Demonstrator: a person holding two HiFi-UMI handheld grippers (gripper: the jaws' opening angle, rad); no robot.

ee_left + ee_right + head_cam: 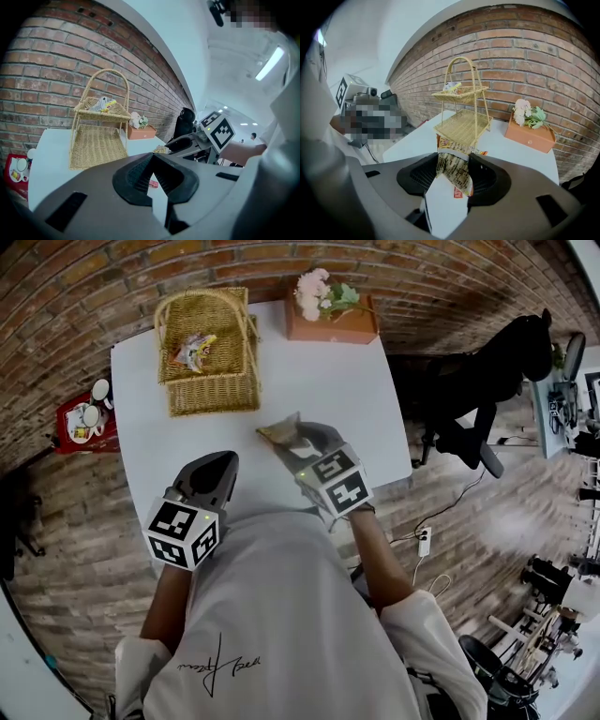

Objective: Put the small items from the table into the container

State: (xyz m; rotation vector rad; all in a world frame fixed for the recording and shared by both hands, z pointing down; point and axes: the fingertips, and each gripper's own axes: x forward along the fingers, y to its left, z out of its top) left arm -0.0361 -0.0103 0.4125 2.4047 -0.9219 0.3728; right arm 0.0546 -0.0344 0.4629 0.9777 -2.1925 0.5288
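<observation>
A two-tier wicker basket stands at the table's far left, with several wrapped snacks in its top tier. My right gripper is over the middle of the table, shut on a yellow-brown printed snack packet. In the right gripper view that packet is pinched between the pads and the basket is straight ahead. A small red packet lies on the table below it. My left gripper hovers near the table's front edge, shut and empty. It faces the basket and the red packet.
A terracotta box of pink flowers sits at the table's back edge, right of the basket. A red stand with cups is on the floor at the left. A black office chair and a power strip are at the right.
</observation>
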